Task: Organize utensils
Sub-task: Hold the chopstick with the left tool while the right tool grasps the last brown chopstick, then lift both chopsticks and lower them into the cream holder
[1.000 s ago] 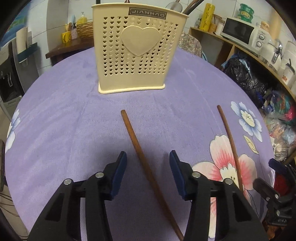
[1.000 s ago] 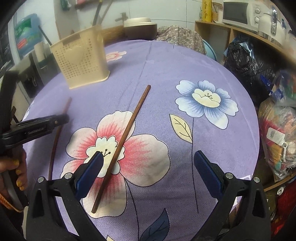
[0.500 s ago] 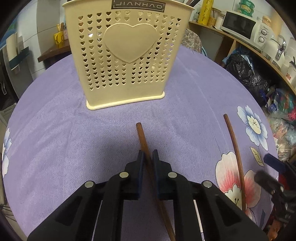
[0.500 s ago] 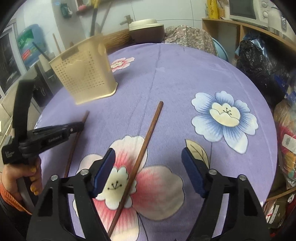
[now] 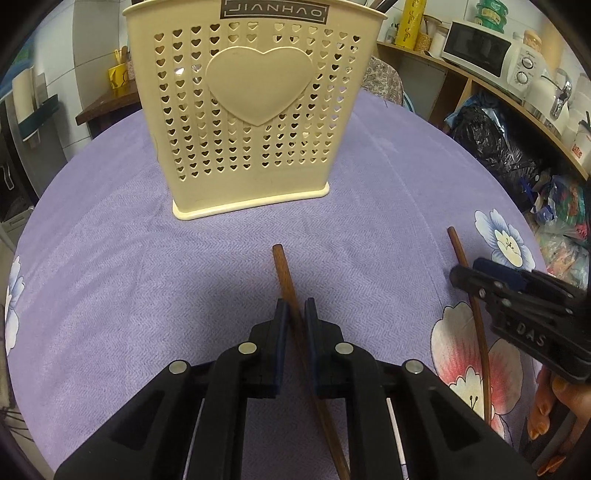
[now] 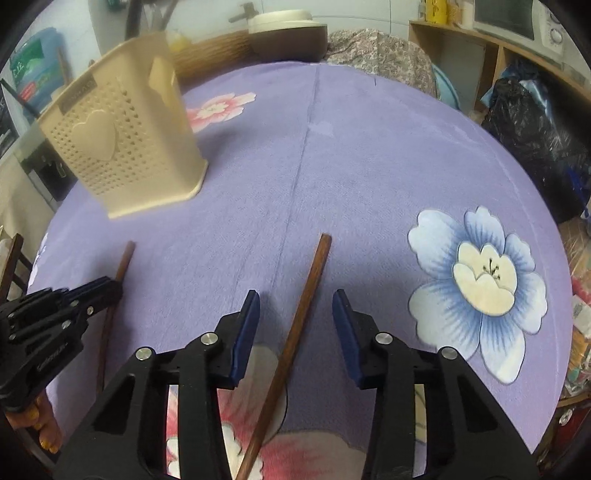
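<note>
Two brown wooden chopsticks lie on the purple flowered tablecloth. My left gripper [image 5: 294,314] is shut on the left chopstick [image 5: 282,271], near its far end. My right gripper [image 6: 295,308] is open, its jaws on either side of the right chopstick [image 6: 312,280], which lies between them untouched. The cream perforated utensil holder [image 5: 255,107] with a heart stands upright beyond the left chopstick; it also shows at the upper left of the right wrist view [image 6: 122,147]. The right chopstick [image 5: 461,258] and right gripper [image 5: 517,306] show at the right of the left wrist view.
The round table's edge [image 6: 535,192] curves close on the right, with black bags [image 6: 535,125] and shelves beyond. A brown pot [image 6: 288,33] and patterned cloth stand behind the table. A microwave [image 5: 484,51] sits on the shelf.
My left gripper moved forward and closed on the left chopstick. My right gripper moved forward along the right chopstick and narrowed its opening around it.
</note>
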`<state>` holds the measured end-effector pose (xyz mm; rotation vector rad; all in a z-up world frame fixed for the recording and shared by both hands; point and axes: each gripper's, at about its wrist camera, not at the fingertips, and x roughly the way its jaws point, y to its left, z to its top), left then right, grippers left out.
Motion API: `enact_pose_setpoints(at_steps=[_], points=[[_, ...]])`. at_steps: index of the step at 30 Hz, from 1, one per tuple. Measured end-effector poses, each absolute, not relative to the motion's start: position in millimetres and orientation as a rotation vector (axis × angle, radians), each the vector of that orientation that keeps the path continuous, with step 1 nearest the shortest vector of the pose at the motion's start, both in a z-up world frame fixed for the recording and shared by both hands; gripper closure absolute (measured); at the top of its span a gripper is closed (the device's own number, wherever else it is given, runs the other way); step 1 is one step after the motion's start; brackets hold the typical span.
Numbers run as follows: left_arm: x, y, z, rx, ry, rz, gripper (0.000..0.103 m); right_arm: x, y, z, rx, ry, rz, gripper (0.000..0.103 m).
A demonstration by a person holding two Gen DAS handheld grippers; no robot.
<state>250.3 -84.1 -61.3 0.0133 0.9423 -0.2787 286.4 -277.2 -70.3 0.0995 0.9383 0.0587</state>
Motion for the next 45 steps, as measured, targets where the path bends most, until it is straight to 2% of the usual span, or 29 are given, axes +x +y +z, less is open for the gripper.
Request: enact_pose_setpoints(at_steps=[4, 8, 11, 19, 24, 38, 45], points=[[252.5, -82.9, -61.6, 0.013, 0.944, -0.281, 0.092, 298.1, -276.6, -70.2, 0.105, 0.934, 0.032, 0.067], [255.0, -85.4, -61.3, 0.022, 0.942, -0.275, 0.092, 310.8, -273.0, -69.8, 0.081, 0.931, 0.004, 0.084], [256.0, -88.7, -61.5, 0.042, 0.934, -0.271, 0.093, 315.0, -273.2, -69.7, 0.085, 0.927, 0.001, 0.092], [258.1, -91.6, -61.6, 0.047, 0.92, -0.267, 0.094, 310.6, -277.0, -69.0, 0.13, 0.908, 0.058, 0.095], [252.5, -83.6, -52.5, 0.013, 0.874, -0.267, 0.094, 293.1, -275.6, -49.6, 0.177, 0.844, 0.14, 0.095], [184.3, -28.6, 46.6, -0.079, 0.594, -0.331, 0.095, 193.3, -251.6, 59.8, 0.152, 0.555, 0.415, 0.095], [169.0, -20.5, 70.8, -0.098, 0.542, -0.366, 0.095, 175.7, -240.6, 91.4, 0.114, 0.485, 0.476, 0.095]])
